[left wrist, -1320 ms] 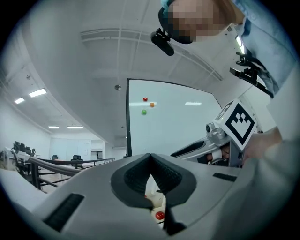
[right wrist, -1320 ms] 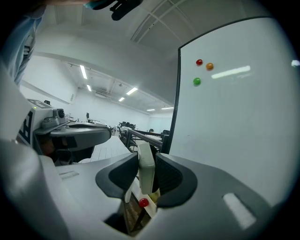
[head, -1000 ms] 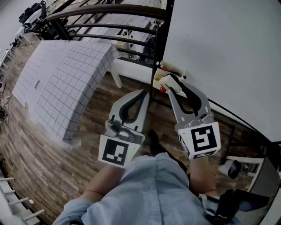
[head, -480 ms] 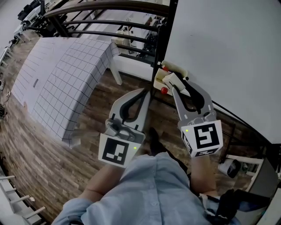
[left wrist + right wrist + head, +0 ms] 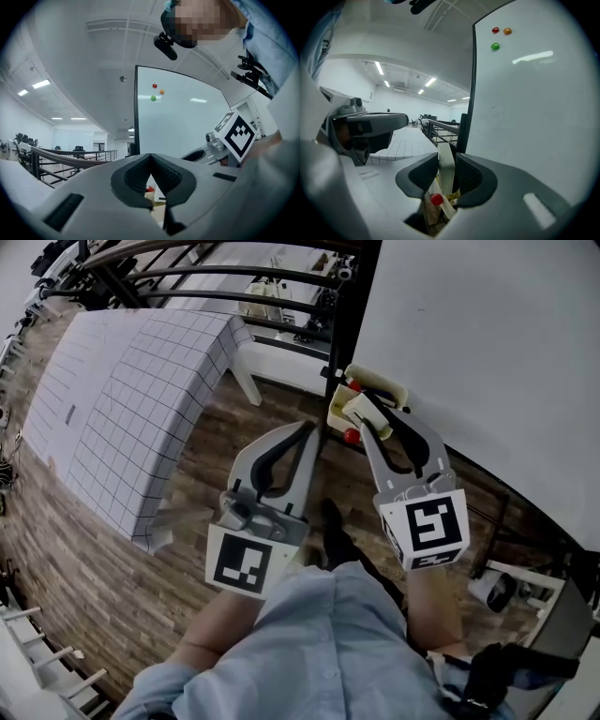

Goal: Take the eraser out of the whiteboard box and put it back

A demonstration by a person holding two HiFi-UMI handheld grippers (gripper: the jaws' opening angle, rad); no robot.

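The cream eraser (image 5: 359, 412) (image 5: 446, 165) stands upright between the pads of my right gripper (image 5: 366, 418) (image 5: 446, 161), which is shut on it. It hangs just in front of and over the cream whiteboard box (image 5: 386, 386) fixed at the whiteboard's (image 5: 487, 334) lower left corner. Below the eraser in the right gripper view lies a red ball-like piece (image 5: 436, 199) among the box's contents. To the left, my left gripper (image 5: 307, 432) (image 5: 150, 158) is level, its jaw tips together and nothing between them.
A table with a grid-patterned cloth (image 5: 122, 399) stands to the left on the wood floor. Dark railings (image 5: 187, 277) run behind it. The whiteboard's black frame post (image 5: 342, 334) rises beside the box. Coloured magnets (image 5: 495, 46) sit high on the board.
Both grippers have come down a little. The right one still carries the eraser and now sits closer over the box. Neither gripper's jaws changed.
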